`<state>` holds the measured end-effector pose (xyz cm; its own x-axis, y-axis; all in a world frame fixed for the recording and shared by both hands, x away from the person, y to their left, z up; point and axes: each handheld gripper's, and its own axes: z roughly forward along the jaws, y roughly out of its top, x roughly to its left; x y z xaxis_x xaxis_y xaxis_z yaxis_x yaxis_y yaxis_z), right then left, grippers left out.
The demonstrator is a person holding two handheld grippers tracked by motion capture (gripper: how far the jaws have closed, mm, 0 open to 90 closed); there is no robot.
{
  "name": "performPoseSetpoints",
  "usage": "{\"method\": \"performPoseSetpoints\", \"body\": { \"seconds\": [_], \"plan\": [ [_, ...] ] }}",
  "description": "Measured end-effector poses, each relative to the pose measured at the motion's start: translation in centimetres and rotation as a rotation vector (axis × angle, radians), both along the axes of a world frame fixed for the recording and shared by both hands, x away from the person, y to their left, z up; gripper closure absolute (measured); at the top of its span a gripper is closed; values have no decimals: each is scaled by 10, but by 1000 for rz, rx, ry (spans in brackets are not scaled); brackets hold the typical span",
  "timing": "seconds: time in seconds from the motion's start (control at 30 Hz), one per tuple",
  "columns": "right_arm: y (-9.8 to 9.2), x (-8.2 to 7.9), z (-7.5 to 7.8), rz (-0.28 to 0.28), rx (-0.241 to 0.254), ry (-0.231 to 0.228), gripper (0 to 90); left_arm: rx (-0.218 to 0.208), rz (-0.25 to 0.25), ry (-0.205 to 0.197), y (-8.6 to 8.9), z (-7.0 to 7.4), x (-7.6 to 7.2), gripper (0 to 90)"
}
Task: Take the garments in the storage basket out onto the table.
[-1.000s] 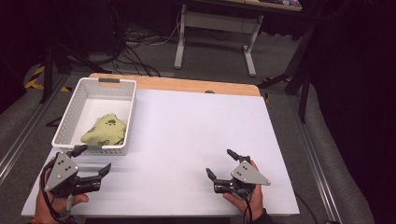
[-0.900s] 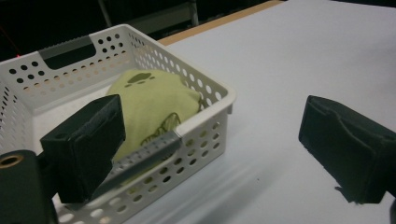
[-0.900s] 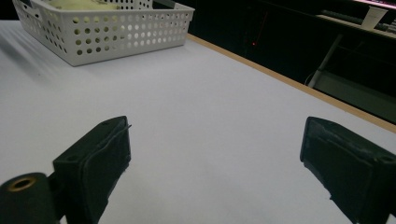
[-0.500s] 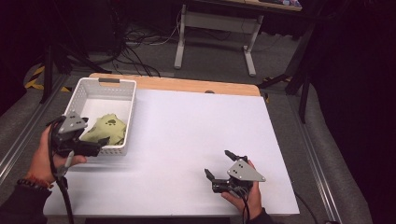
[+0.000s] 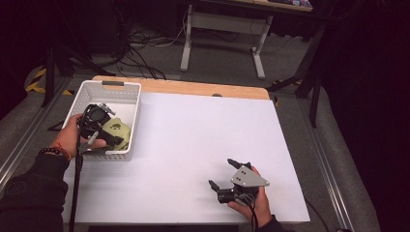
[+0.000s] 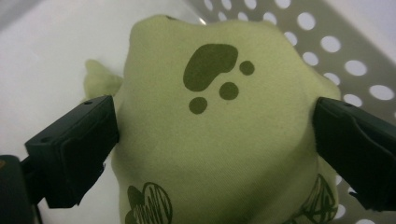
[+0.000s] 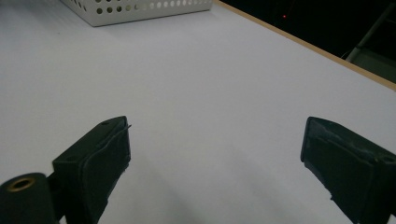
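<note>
White table (image 5: 193,145), basket (image 5: 130,96) at its left.
Left tool (image 5: 104,133) spreads wide around the green toy (image 6: 210,140); right tool (image 5: 223,174) spread, empty.

white table sheet (image 5: 193,145), wooden table edge (image 5: 193,88); cables on floor (image 5: 145,41), grey desk frame (image 5: 220,29)

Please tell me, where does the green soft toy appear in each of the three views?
High view: the green soft toy lies in the white basket at the left, under the left tool.
Left gripper view: the toy sits in the middle, between the open jaws.
Right gripper view: the toy is not in it.
Shared landmark: the white basket with round holes.
</note>
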<state>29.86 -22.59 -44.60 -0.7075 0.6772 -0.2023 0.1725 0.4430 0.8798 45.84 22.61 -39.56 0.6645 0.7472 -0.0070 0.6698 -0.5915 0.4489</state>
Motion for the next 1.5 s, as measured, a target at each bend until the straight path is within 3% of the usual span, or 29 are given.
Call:
{"method": "performPoseSetpoints", "body": {
  "seconds": [0.13, 0.27, 0.33, 0.4, 0.47, 0.53, 0.63, 0.67, 0.93, 1.13, 1.37, 1.47, 1.5],
  "plan": [
    [3, 0, -2, 13, -24, 15, 98, -1, 3, 88, 0, -3, 8, 38],
    [6, 0, -4, 24, -53, 24, 107, 15, 16, 129, -2, -6, 11, 120],
    [6, 0, -5, 24, -53, 27, 109, 18, 11, 129, -2, -5, 11, 135],
    [6, 1, -5, 21, -58, 39, 114, 20, 0, 125, -1, -3, 10, 242],
    [6, 1, -6, 24, -61, 39, 114, 21, -3, 119, 0, -2, 9, 278],
    [6, 1, -5, 24, -57, 42, 115, 27, 2, 96, 4, 0, 8, 437],
    [6, 1, -5, 24, -59, 42, 115, 25, -5, 106, 4, 0, 7, 452],
    [6, 0, -5, 21, -59, 39, 116, 49, -12, 92, 4, 2, 6, 464],
    [4, 0, -4, 22, -57, 35, 124, 99, 1, 26, -2, 6, 2, 575],
    [4, 0, -3, -11, -71, 12, 128, 78, 30, -34, 2, 8, 0, 608],
    [2, 0, -3, -19, -70, 11, 128, -39, 98, -143, 16, 11, -5, 617],
    [3, 0, -3, -15, -71, 11, 128, -97, 140, -213, 23, 16, -9, 626],
    [3, 1, -3, -17, -65, 15, 128, -97, 140, -213, 23, 16, -9, 627]
  ]
}}
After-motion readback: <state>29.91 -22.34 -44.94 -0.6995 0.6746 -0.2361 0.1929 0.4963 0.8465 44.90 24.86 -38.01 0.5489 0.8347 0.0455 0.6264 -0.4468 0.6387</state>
